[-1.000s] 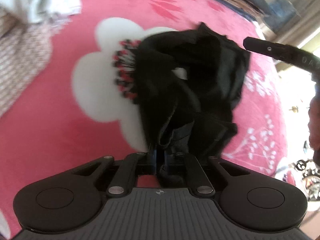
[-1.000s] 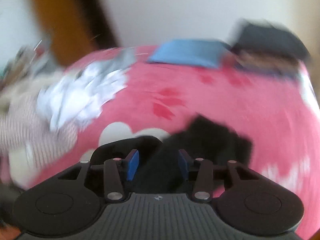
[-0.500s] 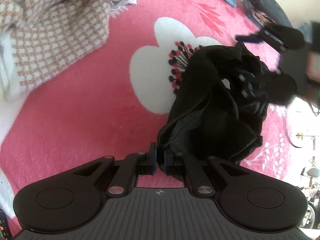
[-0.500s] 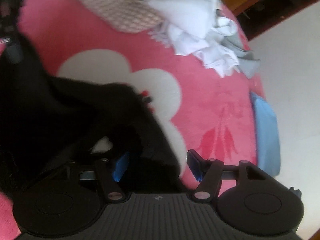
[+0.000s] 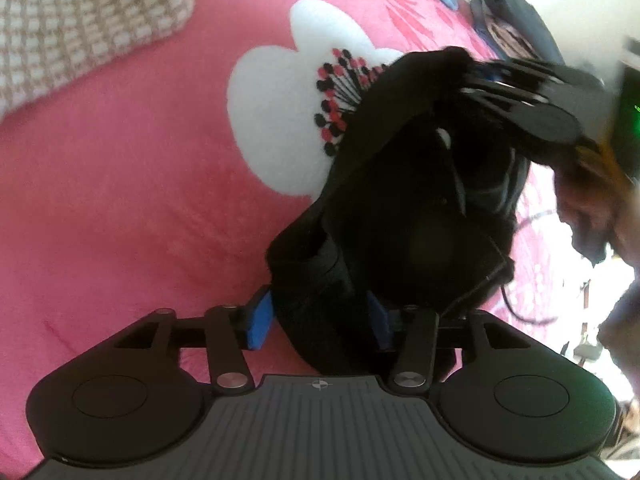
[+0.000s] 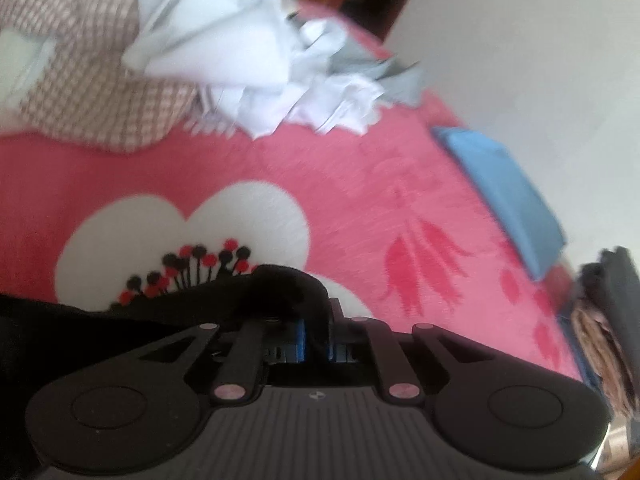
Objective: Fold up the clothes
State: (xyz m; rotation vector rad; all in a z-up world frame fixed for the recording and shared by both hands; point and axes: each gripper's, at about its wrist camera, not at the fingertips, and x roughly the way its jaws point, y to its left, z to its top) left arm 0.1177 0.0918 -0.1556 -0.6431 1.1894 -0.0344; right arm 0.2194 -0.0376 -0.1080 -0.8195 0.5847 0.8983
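With the left hand-held gripper (image 5: 320, 322) spread wide around the black garment (image 5: 400, 200) and the right hand-held gripper (image 6: 316, 346) pinching only 1 edge, it may slip and bunch.

A fuzzy pink blanket (image 6: 340, 184) printed with a white flower (image 5: 280, 120) spreads ahead of the gripper, a flat blue cushion (image 6: 504, 188) far right.
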